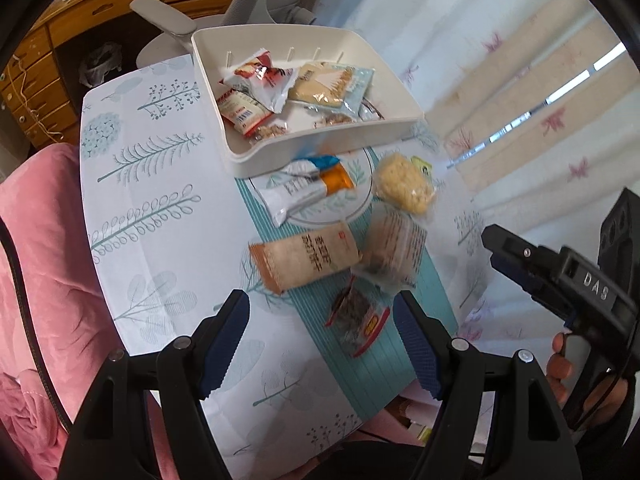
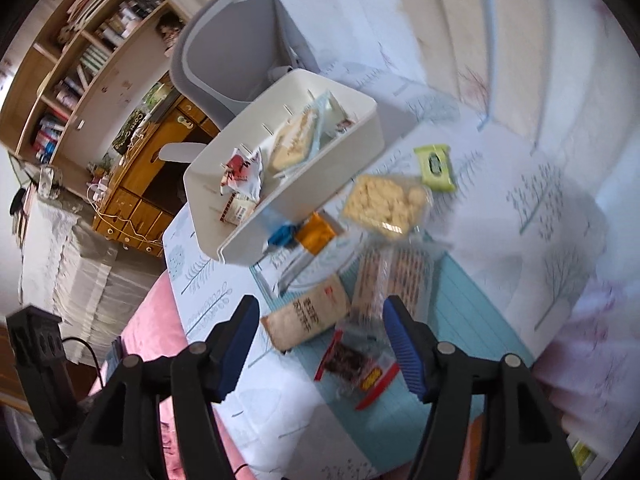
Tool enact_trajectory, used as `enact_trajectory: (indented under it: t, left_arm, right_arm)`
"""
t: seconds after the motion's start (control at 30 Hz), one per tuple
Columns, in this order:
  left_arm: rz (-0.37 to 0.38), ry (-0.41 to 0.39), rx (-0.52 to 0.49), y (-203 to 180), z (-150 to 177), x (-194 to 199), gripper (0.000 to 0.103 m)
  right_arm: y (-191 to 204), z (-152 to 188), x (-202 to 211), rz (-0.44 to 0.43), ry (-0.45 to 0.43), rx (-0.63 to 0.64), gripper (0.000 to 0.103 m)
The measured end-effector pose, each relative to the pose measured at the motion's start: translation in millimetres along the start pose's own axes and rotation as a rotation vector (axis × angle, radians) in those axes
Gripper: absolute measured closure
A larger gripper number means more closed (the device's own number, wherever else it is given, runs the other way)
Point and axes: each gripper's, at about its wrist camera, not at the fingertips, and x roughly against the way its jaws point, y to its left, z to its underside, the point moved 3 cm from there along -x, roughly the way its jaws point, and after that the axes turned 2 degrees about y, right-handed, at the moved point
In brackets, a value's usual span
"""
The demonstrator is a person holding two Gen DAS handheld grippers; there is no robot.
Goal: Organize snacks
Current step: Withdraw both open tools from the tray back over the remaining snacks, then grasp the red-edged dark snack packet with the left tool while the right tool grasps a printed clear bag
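A white tray (image 1: 320,140) (image 2: 360,148) holds several snack packets on the small table. In front of it lie loose snacks: a white-and-orange bar (image 1: 308,188), a tan cracker pack (image 1: 308,256) (image 2: 308,316), a clear pack of yellow biscuits (image 1: 404,184) (image 2: 384,204), a clear printed pack (image 1: 396,248), a red-edged dark snack packet (image 1: 356,320) (image 2: 356,364) and a green packet (image 2: 434,168). My left gripper (image 1: 322,340) is open above the red-edged packet. My right gripper (image 2: 320,344) is open over the same packets, holding nothing; it also shows in the left wrist view (image 1: 552,276).
The table has a leaf-print cloth (image 1: 152,184) and a teal mat (image 1: 400,368). A grey chair (image 2: 224,60) stands behind the tray. A pink blanket (image 1: 44,260) lies left of the table. Curtains (image 1: 520,80) hang on the right; wooden drawers (image 1: 48,60) stand at the far left.
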Motion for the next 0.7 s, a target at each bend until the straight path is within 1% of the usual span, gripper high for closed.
enact_trajectory:
  t: [0.1, 0.27, 0.4, 0.47, 0.57, 0.7]
  left_arm:
    - [-0.013, 0.004, -0.027, -6.3, 11.2, -3.1, 0.03]
    - [-0.028, 0.016, -0.061, -19.4, 23.8, -10.8, 0.03]
    - [-0.067, 0.011, -0.103, -29.5, 30.6, -20.7, 0.03]
    - [-0.098, 0.012, -0.122, -35.2, 34.6, -29.0, 0.03]
    - [-0.125, 0.021, -0.151, -44.5, 41.9, -41.6, 0.03]
    - [-0.135, 0.031, -0.153, -53.0, 47.5, -58.1, 0.03]
  right_arm:
    - [-7.1, 5.5, -2.3, 0.001, 0.024, -0.023, 0.035]
    - [-21.5, 9.7, -13.3, -0.032, 0.092, -0.087, 0.033]
    - [-37.5, 7.3, -27.2, -0.051, 0.167, -0.158, 0.024]
    - [-44.1, 6.0, -32.6, -0.063, 0.197, -0.182, 0.023]
    - [-55.9, 3.3, -44.3, -0.087, 0.26, -0.232, 0.023]
    - [-67.2, 2.1, -59.8, -0.114, 0.342, -0.316, 0.021]
